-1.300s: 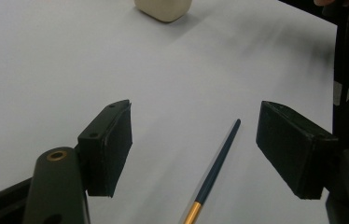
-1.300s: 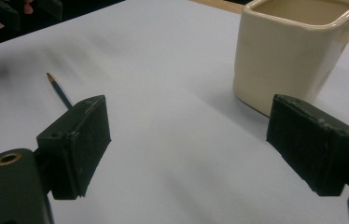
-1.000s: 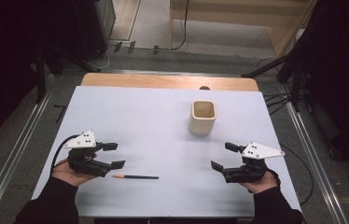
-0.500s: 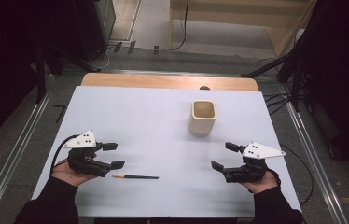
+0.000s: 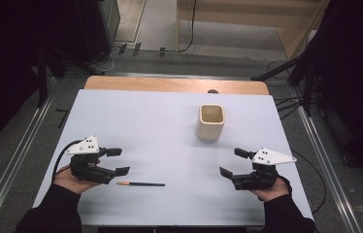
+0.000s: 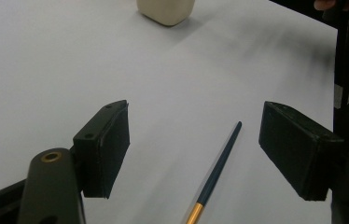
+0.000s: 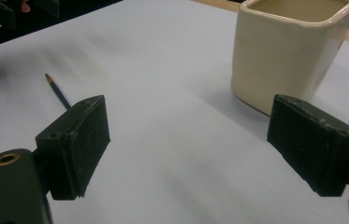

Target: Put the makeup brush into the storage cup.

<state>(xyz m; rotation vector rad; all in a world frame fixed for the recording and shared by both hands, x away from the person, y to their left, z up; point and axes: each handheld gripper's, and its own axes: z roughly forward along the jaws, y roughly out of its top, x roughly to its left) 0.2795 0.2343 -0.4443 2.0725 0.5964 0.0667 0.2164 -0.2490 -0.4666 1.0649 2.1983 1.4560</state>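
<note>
One pencil [image 5: 140, 184], one cup [image 5: 211, 122] — two tongs, both gaping.

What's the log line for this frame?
left gripper: open, beside pencil | right gripper: open, empty | pencil: flat on table | cup: upright, untouched

Left tool [image 5: 115, 161] and right tool [image 5: 234, 162] held low, jaws spread wide and empty, forearms entering from the near edge.
</note>
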